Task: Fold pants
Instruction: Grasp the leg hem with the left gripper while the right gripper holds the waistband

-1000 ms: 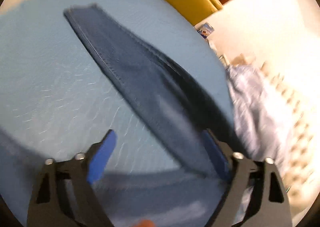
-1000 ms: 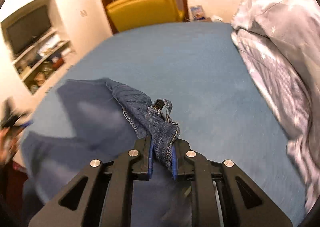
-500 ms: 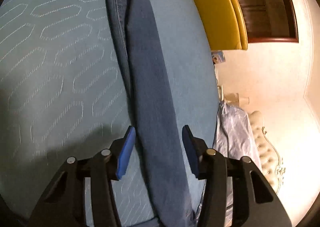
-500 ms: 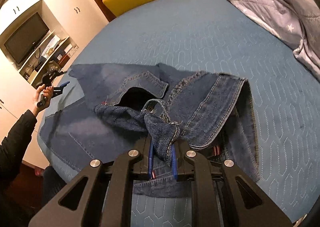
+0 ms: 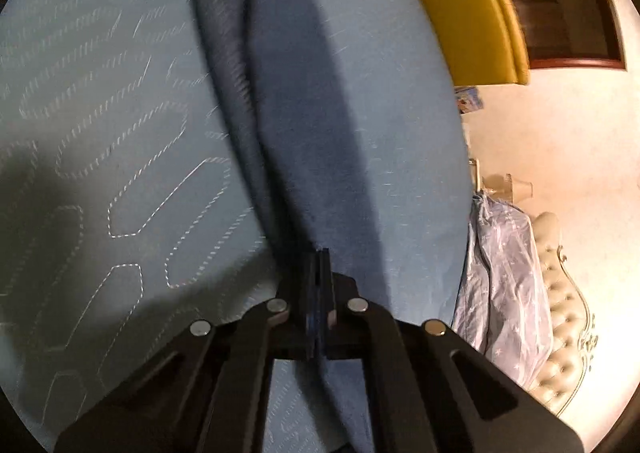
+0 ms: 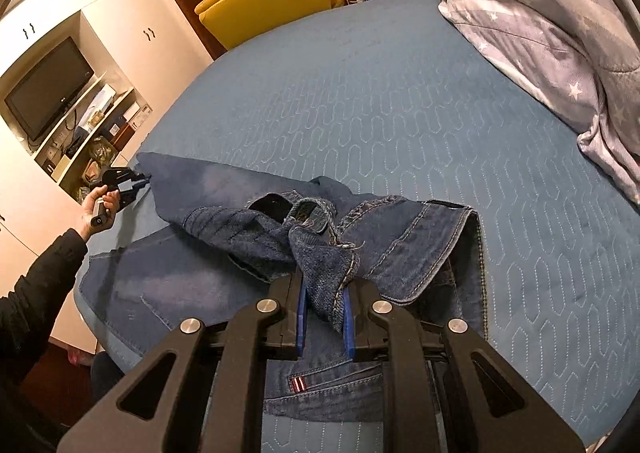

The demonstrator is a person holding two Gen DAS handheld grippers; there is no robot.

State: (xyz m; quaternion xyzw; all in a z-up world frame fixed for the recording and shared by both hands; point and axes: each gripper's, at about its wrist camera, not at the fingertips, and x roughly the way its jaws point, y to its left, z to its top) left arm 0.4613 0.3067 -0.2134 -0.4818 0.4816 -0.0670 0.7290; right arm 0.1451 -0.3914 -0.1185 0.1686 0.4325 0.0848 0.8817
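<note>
The jeans point(image 6: 256, 253) lie on the blue bed point(image 6: 400, 113); the right gripper point(image 6: 324, 317) has its jaws clamped on the bunched waistband and the left gripper point(image 5: 318, 293) has its jaws pinched on a leg, likely so both ends lift together for the fold

A bed with a blue quilted cover point(image 6: 400, 125) carries dark blue denim pants point(image 6: 248, 237) at its near left and a grey star-print duvet point(image 6: 540, 25) bunched along its far right.
</note>
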